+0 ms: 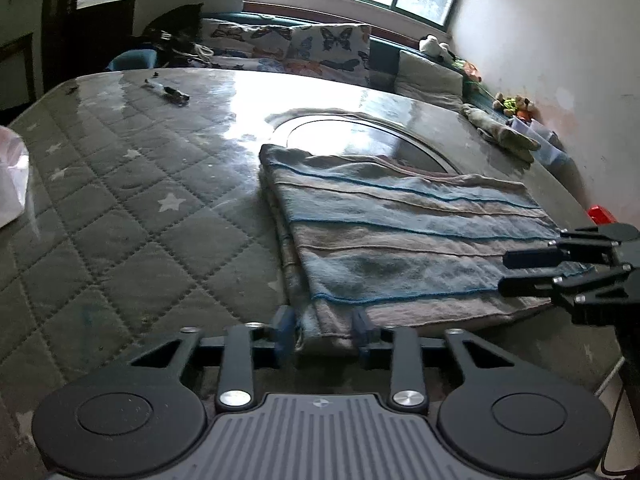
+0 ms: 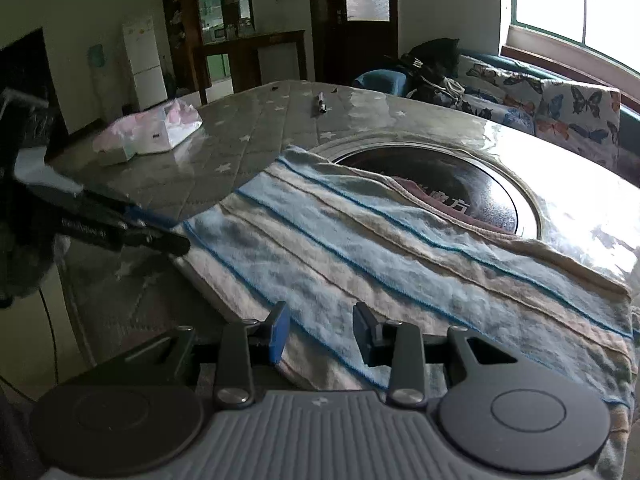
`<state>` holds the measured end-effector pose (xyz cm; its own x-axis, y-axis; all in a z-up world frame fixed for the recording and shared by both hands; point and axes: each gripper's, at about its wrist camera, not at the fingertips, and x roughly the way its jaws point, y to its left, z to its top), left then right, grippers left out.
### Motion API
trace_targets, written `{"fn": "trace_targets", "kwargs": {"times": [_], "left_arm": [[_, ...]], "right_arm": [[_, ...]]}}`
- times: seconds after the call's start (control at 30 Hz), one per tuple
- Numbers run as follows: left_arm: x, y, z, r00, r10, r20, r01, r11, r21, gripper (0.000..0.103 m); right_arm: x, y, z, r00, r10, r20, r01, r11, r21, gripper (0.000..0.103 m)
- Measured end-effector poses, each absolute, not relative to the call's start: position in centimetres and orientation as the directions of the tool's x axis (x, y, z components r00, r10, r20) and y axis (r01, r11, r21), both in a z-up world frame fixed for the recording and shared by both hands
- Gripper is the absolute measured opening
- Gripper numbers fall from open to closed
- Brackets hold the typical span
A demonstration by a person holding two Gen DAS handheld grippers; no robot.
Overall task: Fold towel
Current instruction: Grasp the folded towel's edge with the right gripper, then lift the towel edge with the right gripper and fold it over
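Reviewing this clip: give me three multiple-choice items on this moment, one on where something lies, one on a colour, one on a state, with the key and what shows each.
1. Where does the towel lie?
A. on the quilted table cover, its far edge over the dark round inset
B. on the butterfly sofa
C. hanging from the window

2. What colour are the towel's thin stripes?
A. red
B. blue
C. black

3. How is the towel now?
A. crumpled in a ball
B. rolled up
C. folded flat in layers

Key: 1 A, its far edge overlaps the round inset; 2 B, blue lines cross the pale bands; 3 C, stacked layers show at its side edge near the left gripper.
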<state>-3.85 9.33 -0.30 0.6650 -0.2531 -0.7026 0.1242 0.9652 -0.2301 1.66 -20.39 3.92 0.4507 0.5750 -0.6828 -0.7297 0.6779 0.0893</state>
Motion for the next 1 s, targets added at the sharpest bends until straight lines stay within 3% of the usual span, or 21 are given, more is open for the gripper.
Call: {"fn": "trace_targets", "kwargs": {"times": [0.13, 0.47, 0.6, 0.67, 1.0], "left_arm": [[-3.8, 9.5, 0.1, 0.672, -0.25, -0.696, 0.095, 0.962, -0.255, 0.012], [-4.5, 8.7, 2.7, 0.732, -0.306, -0.609, 0.124, 0.939, -0.322, 0.01], [-4.3, 8.0, 3.1, 0.743, -0.344, -0.575, 0.151, 0.922, -0.356, 0.01], [-4.2, 7.4, 3.2, 0.743, -0.359, -0.565, 0.167, 0.917, -0.363, 0.01], [-3.6, 4.9, 3.4, 0.738, -0.411, -0.536, 0.235, 0.9, -0.366, 0.009]], "right_arm": [[2.6, -20.3, 4.7, 0.439, 0.593, -0.675, -0.717, 0.684, 0.134, 0.035], [6.5, -16.2, 8.5, 0.391, 0.637, -0.664, -0.742, 0.645, 0.182, 0.036], [7.9, -12.8, 9.4, 0.349, 0.638, -0.687, -0.768, 0.615, 0.181, 0.04], [8.4, -10.9, 9.6, 0.33, 0.626, -0.706, -0.791, 0.592, 0.155, 0.048], [9.5, -6.3, 8.1, 0.29, 0.532, -0.796, -0.826, 0.559, 0.073, 0.049]]}}
